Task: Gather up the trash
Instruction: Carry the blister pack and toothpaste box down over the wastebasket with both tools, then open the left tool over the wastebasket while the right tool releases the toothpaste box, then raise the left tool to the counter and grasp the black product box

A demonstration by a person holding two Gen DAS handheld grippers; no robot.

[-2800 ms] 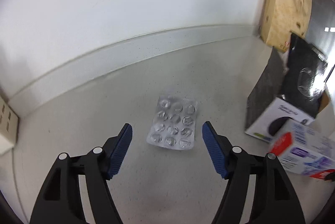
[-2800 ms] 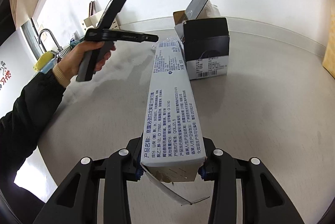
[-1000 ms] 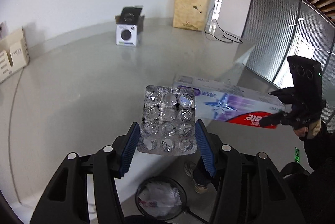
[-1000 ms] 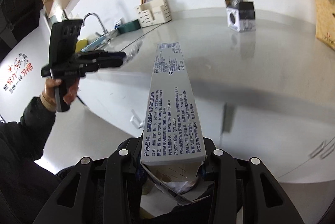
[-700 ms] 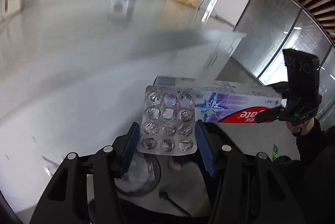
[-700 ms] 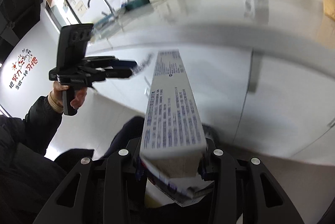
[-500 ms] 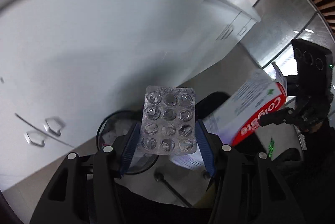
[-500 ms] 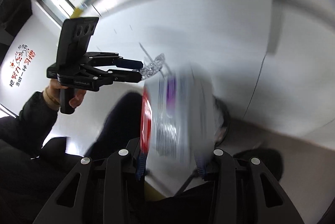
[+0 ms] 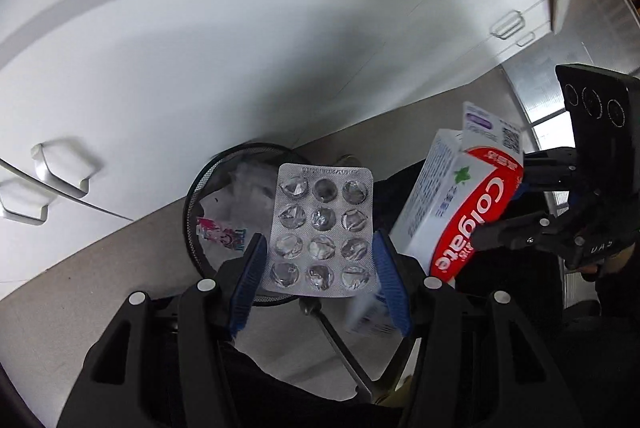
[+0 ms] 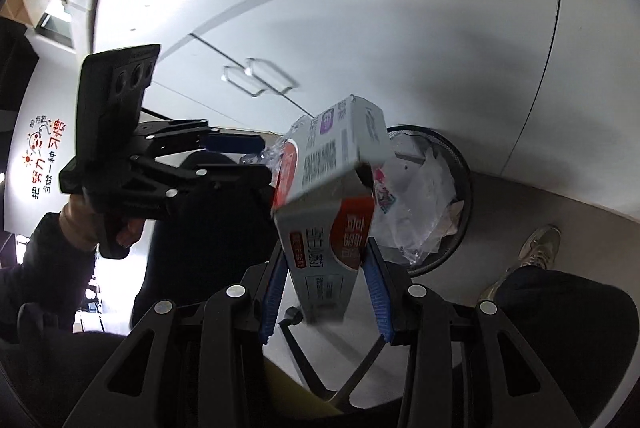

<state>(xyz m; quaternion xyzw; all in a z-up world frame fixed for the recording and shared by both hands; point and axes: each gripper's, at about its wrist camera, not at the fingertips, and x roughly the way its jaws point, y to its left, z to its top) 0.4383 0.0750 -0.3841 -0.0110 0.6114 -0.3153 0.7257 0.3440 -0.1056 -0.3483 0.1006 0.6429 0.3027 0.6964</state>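
Downward both tongs tilt, left tongs [image 9: 318,270] gripping blister pack [image 9: 322,234], right tongs [image 10: 324,282] toothpaste box [image 10: 332,187]

Wire bin [image 9: 192,199] stood open-topped below both claws; white cabinet front [image 9: 200,47] rose just beyond it, floor [image 9: 60,304] bare alongside.

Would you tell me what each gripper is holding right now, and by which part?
The left gripper clamps the empty blister pack by its lower side edges. The right gripper grips the toothpaste box across its near end.
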